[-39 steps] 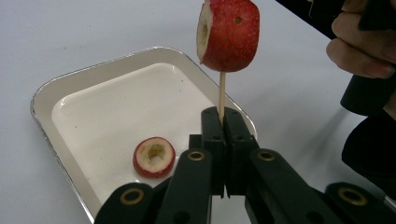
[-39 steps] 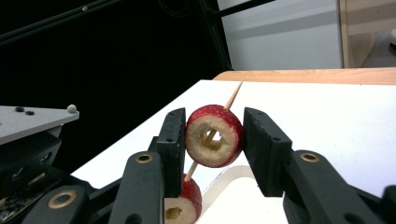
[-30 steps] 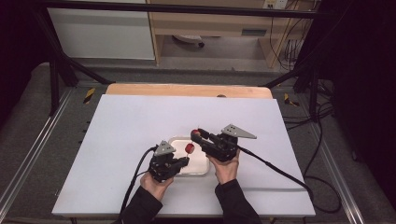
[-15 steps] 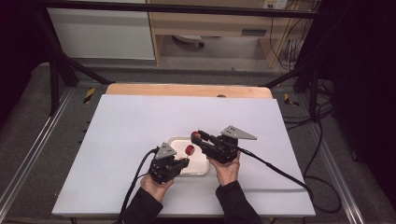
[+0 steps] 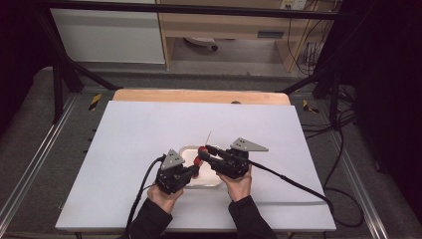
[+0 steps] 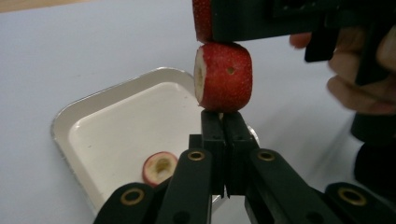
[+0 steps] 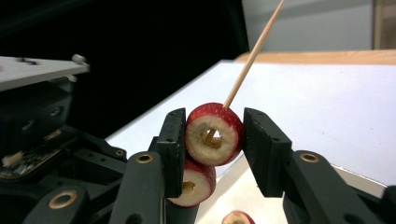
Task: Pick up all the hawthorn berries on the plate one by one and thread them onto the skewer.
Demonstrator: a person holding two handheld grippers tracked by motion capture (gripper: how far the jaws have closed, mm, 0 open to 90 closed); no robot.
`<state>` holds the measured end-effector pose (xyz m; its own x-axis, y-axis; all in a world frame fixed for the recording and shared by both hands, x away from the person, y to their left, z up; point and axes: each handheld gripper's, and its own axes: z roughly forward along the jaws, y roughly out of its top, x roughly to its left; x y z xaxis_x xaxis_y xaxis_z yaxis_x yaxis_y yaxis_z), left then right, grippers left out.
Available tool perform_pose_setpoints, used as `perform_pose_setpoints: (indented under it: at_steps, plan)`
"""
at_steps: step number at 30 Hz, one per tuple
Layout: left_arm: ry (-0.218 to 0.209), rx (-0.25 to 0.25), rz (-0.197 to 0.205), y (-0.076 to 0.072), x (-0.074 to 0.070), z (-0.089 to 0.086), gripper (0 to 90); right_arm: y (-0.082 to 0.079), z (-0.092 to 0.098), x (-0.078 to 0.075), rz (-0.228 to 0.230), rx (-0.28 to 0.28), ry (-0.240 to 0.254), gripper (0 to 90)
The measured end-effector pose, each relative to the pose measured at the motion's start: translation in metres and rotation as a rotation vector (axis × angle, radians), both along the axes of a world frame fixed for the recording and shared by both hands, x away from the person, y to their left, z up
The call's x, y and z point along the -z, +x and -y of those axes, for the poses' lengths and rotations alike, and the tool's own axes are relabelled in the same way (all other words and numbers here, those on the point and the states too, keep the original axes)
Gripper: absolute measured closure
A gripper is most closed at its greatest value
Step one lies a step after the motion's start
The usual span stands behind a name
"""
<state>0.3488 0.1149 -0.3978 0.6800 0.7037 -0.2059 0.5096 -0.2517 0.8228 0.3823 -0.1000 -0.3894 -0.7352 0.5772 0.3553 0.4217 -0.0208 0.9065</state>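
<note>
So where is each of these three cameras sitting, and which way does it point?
High view: above the table's near side, looking forward and down; both forearms, left gripper, right gripper.
Left gripper view: on the left gripper, looking past its shut jaws at a strawberry piece above the tray.
Right gripper view: on the right gripper, which clamps a skewered strawberry piece.
Both gripper views share the tray.

A lab recording bay: a white surface (image 5: 149,139) on a grey floor, black frame struts (image 5: 64,74) at ten o'clock, loose cables (image 5: 343,124) at three o'clock.
</note>
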Motion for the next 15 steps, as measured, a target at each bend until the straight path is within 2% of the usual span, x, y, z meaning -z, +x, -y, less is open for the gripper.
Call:
perform_pose_setpoints:
  at_steps: [1,2,5,6,8,10,12,15]
  plan:
    - [-0.012,-0.004,0.009,0.000,0.002,-0.002,89.0,0.000,-0.003,0.000,-0.001,0.009,-0.019,61.3]
    - [-0.001,-0.005,0.021,-0.001,0.003,-0.003,89.0,0.001,-0.004,0.000,-0.007,0.007,-0.011,61.1]
    - [0.000,0.002,0.011,0.001,0.005,-0.006,88.9,0.002,-0.004,0.002,-0.004,-0.003,-0.013,59.9]
    - [0.015,0.001,0.008,0.002,0.005,-0.006,88.9,0.002,-0.003,0.000,0.005,-0.001,-0.005,57.2]
    - [0.019,0.008,-0.010,0.003,0.011,-0.012,88.8,0.001,0.002,-0.008,0.059,0.024,0.011,51.0]
    - [0.022,0.003,-0.014,0.003,0.013,-0.018,88.8,0.002,0.012,-0.020,0.077,0.036,0.024,48.5]
    - [0.014,0.004,-0.010,0.004,0.010,-0.023,88.7,0.004,0.019,-0.026,0.089,0.054,-0.014,43.3]
    - [0.022,0.008,-0.003,0.002,0.007,-0.030,88.7,0.008,0.025,-0.024,0.066,0.052,-0.077,35.8]
